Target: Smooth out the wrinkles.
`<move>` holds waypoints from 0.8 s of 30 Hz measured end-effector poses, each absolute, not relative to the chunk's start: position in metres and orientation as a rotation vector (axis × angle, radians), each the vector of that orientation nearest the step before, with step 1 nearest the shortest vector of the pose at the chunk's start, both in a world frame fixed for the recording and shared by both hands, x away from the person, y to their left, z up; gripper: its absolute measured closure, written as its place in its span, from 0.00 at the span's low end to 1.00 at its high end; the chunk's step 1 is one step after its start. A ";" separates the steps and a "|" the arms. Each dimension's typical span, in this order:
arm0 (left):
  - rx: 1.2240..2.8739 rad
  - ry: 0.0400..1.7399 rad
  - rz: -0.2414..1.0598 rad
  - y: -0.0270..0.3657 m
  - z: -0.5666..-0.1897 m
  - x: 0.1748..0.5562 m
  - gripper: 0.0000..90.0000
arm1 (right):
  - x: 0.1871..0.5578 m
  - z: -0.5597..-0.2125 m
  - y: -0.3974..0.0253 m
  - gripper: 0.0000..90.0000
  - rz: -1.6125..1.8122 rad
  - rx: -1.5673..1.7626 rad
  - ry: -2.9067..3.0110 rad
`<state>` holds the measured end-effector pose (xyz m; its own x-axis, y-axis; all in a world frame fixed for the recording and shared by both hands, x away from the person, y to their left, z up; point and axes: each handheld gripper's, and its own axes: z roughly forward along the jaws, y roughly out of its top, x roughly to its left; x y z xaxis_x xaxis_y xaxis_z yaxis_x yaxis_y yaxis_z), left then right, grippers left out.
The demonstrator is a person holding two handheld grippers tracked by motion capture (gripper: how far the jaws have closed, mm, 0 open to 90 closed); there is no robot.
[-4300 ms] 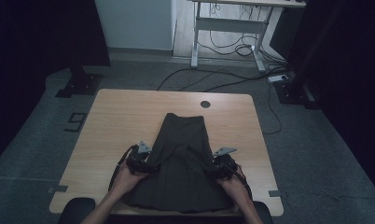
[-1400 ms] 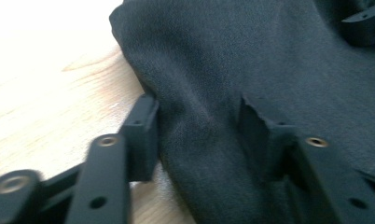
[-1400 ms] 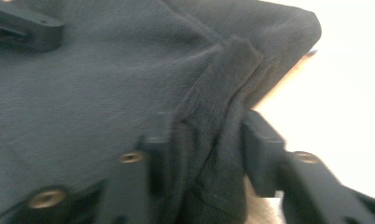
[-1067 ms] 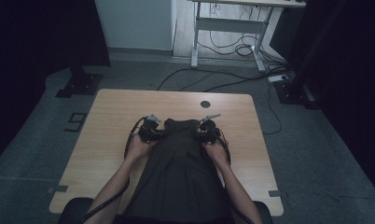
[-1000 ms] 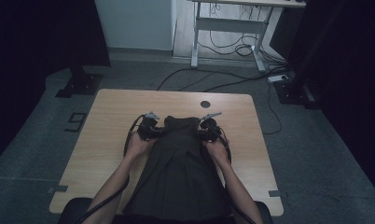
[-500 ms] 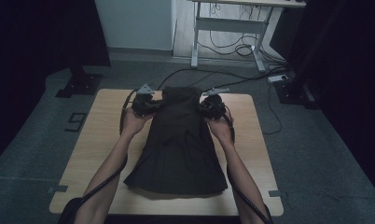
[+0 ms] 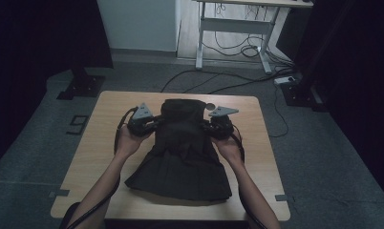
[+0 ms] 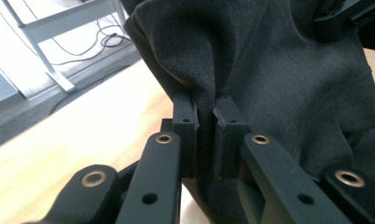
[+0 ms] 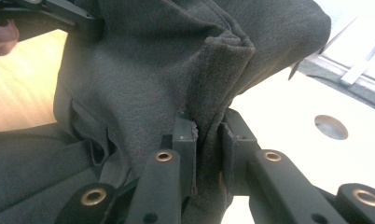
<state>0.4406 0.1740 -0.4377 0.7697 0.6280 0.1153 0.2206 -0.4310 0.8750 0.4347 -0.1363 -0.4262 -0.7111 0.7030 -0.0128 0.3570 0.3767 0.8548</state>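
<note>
Lying along the middle of the table (image 7: pixel 94 157), the dark skirt (image 7: pixel 180 162) runs from a wide pleated hem near the person's edge up to a narrow waist at the far end. Cloth looks soft, light and limp: it sags and folds wherever it is not held, so it will likely drape and drag rather than keep a shape. Matte weave, probably not slippery. Nothing fragile about it.

Best hold, by my reading, is where it is taken now: both sides of the waist, where the fabric is doubled and thicker.

Left tool (image 7: pixel 151 125) sits at the skirt's left side near the waist; in the left gripper view its jaws are closed on a pinched ridge of cloth (image 8: pixel 205 100). Right tool (image 7: pixel 210 128) mirrors it on the other side, jaws clamped on a folded edge (image 9: pixel 209 116).

Hard to make out: the skirt is near black in dim light, so pleats, seams and any zip or button are lost. How many layers each tool has caught cannot be told. Underside hidden. A small round hole (image 9: pixel 331 127) in the table sits just past the waist.
</note>
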 end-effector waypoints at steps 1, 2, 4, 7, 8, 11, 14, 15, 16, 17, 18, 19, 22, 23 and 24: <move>2.018 0.621 0.548 0.174 -0.441 0.432 0.90 | 0.426 -0.429 -0.138 0.87 1.274 0.915 2.273; 2.018 0.621 0.548 0.174 -0.441 0.432 0.91 | 0.426 -0.429 -0.138 0.87 1.274 0.915 2.273; 2.023 0.612 0.549 0.174 -0.443 0.425 0.91 | 0.418 -0.431 -0.140 0.87 1.278 0.908 2.281; 2.034 0.619 0.523 0.172 -0.445 0.424 0.92 | 0.414 -0.433 -0.142 0.87 1.262 0.922 2.298; 2.035 0.627 0.514 0.171 -0.445 0.426 0.94 | 0.417 -0.434 -0.142 0.87 1.247 0.945 2.303; 2.040 0.658 0.492 0.165 -0.441 0.442 0.95 | 0.428 -0.436 -0.144 0.87 1.237 0.996 2.303; 2.037 0.677 0.509 0.161 -0.429 0.459 0.96 | 0.439 -0.435 -0.145 0.87 1.231 1.020 2.302; 2.027 0.679 0.529 0.160 -0.421 0.464 0.96 | 0.450 -0.430 -0.145 0.88 1.226 1.033 2.293; 2.010 0.679 0.557 0.159 -0.410 0.468 0.96 | 0.455 -0.423 -0.144 0.88 1.226 1.027 2.280; 1.979 0.671 0.589 0.160 -0.397 0.469 0.96 | 0.459 -0.413 -0.142 0.88 1.229 1.015 2.257; 1.979 0.671 0.589 0.160 -0.397 0.469 0.96 | 0.460 -0.400 -0.141 0.88 1.239 0.992 2.227; 1.920 0.641 0.621 0.162 -0.377 0.463 0.96 | 0.460 -0.388 -0.141 0.88 1.261 0.974 2.196; 1.937 0.583 0.640 0.167 -0.375 0.446 0.96 | 0.447 -0.370 -0.146 0.88 1.314 0.932 2.178; 1.957 0.583 0.612 0.168 -0.387 0.440 0.95 | 0.444 -0.373 -0.146 0.88 1.318 0.930 2.188; 1.979 0.585 0.596 0.169 -0.399 0.436 0.95 | 0.438 -0.383 -0.147 0.88 1.314 0.940 2.214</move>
<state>0.4360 0.1689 -0.3990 0.7663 0.6203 0.1674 0.1549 -0.4311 0.8889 0.4382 -0.1470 -0.3831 -0.6945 0.7195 0.0008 0.3452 0.3323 0.8777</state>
